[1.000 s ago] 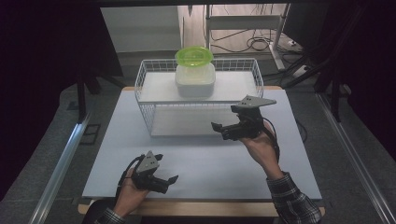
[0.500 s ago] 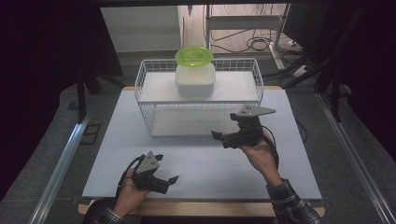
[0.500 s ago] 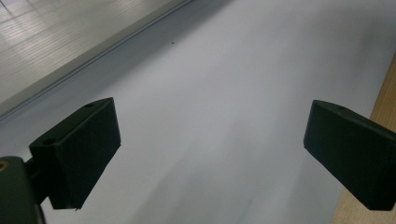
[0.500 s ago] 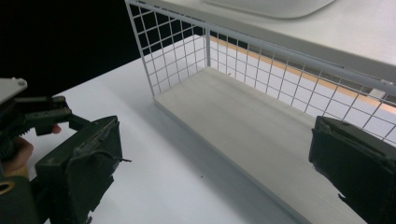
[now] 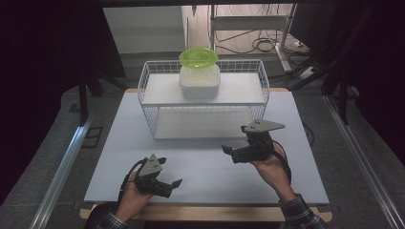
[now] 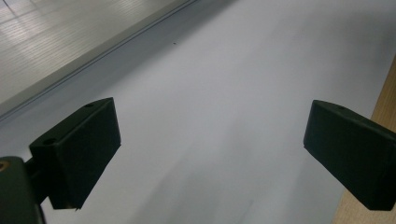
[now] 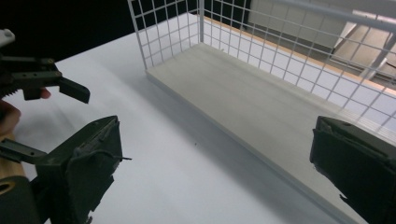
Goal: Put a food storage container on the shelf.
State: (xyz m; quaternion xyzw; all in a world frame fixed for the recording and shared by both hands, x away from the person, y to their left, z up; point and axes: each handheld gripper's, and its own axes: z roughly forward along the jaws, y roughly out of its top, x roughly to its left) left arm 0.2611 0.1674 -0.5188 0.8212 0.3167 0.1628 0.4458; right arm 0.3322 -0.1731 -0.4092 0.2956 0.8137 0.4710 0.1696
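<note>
Your right gripper [image 5: 232,153] hangs above the white table [image 5: 205,167] just in front of the wire rack [image 5: 148,86], its jaws spread wide with nothing between them. Your left gripper [image 5: 173,185] rests low near the table's front edge, well apart from the rack, jaws also wide apart and empty. The white container [image 5: 199,82] with the green lid [image 5: 198,56] sits on the rack's upper shelf, toward the middle, far from both grippers
</note>
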